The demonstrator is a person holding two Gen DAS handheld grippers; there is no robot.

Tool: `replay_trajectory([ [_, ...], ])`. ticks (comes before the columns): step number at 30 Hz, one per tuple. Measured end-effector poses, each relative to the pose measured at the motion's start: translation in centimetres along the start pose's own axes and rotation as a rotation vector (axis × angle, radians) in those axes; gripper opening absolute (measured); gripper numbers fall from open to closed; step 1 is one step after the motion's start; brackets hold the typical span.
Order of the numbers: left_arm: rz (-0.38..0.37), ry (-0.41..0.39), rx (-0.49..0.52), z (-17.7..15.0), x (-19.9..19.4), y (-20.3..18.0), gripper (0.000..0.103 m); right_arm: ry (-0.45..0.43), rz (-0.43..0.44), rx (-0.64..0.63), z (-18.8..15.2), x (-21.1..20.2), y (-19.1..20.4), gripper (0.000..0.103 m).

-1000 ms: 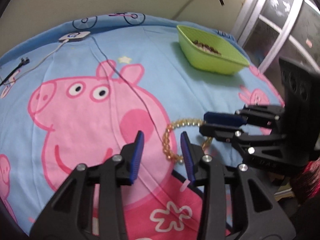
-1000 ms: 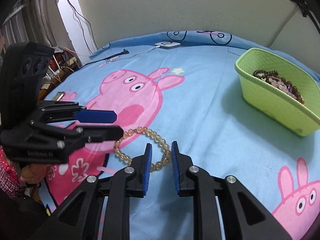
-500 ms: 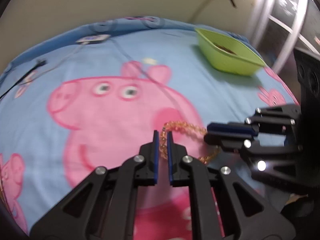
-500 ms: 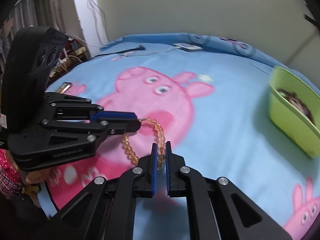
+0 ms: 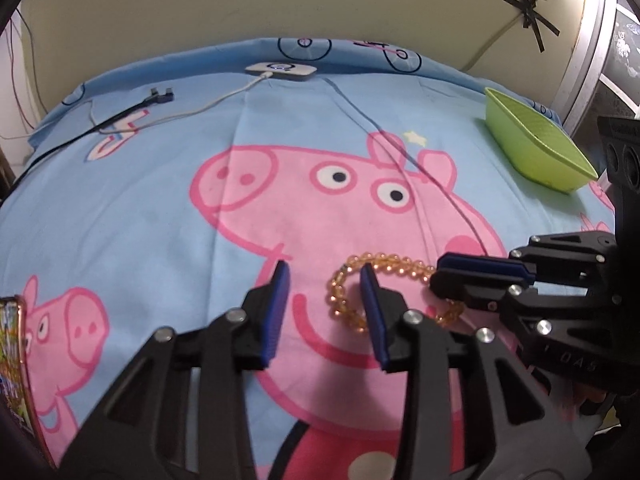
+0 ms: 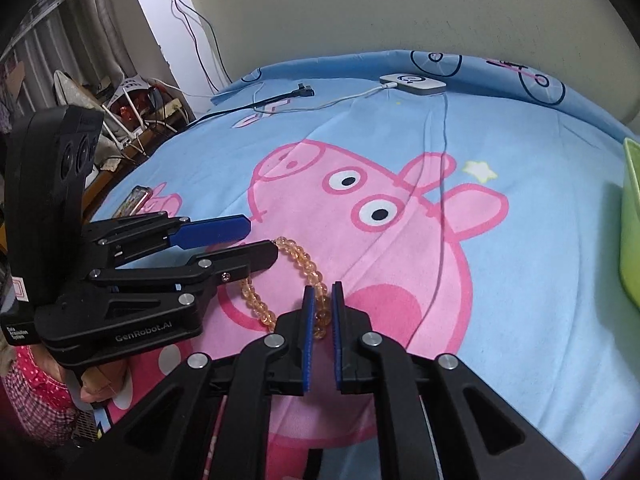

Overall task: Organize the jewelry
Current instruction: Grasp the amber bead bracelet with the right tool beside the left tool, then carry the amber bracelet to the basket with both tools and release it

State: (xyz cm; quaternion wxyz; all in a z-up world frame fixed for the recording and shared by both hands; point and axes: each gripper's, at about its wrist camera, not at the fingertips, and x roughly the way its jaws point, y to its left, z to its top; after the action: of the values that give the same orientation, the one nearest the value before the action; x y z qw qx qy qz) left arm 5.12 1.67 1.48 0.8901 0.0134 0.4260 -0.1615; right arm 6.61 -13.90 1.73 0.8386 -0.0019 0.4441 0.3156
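The right tool [image 6: 320, 304] is seen closed on the amber bead bracelet [image 6: 298, 264], a stretch of beads being pinched between its blue pads. The loop is carried just above the pink cartoon pig printed on the blue bedsheet [image 6: 520, 280]; whether the far part of the loop rests on the sheet cannot be told.

The left tool [image 5: 324, 280] is held part-way apart, its jaws having just been opening. Nothing is gripped by it: the right-hand pad stands inside the bracelet's ring [image 5: 344, 292], while the other pad stands outside it, so that the near-left arc of beads lies between them without being pressed. In the right wrist view the left tool [image 6: 256, 244] is seen from the side, its lower finger [image 6: 240, 260] lying across the beads.

At the left edge of the bed a phone [image 5: 12, 360] is seen. Further right, a green plastic basket [image 5: 532, 148] is set on the sheet, well apart from the bracelet. At the far edge, beside the wall, a white charger pad [image 5: 282, 70] with its cable and a black cable [image 5: 132, 112] are laid.
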Motion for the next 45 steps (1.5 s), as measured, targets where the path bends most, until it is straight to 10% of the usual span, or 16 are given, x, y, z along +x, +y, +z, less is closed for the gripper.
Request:
replay_trajectory([
  [5, -0.007, 0.011, 0.003, 0.1, 0.0, 0.0, 0.008, 0.006, 0.002, -0.040, -0.1, 0.0, 0.9, 0.000],
  [15, -0.172, 0.032, 0.022, 3.8, -0.3, -4.0, 0.007, -0.101, 0.019, 0.068, -0.3, -4.3, -3.3, 0.000],
  [27, -0.348, -0.012, 0.236, 14.9, 3.2, -21.1, 0.007, -0.385, -0.221, 0.292, -2.9, -16.6, -15.9, 0.000],
  [39, -0.152, 0.040, 0.188, 15.1, 6.8, -21.1, 0.011, -0.562, -0.263, 0.500, -6.6, -19.5, -21.3, 0.021],
  [43, -0.063, -0.083, 0.173, 13.5, 3.5, -18.6, 0.066, -0.574, -0.252, 0.524, -6.9, -20.0, -19.7, 0.023],
  [45, -0.058, -0.136, 0.175, 12.9, 2.1, -18.0, 0.070, -0.571, -0.249, 0.541, -7.1, -19.4, -18.1, 0.030],
])
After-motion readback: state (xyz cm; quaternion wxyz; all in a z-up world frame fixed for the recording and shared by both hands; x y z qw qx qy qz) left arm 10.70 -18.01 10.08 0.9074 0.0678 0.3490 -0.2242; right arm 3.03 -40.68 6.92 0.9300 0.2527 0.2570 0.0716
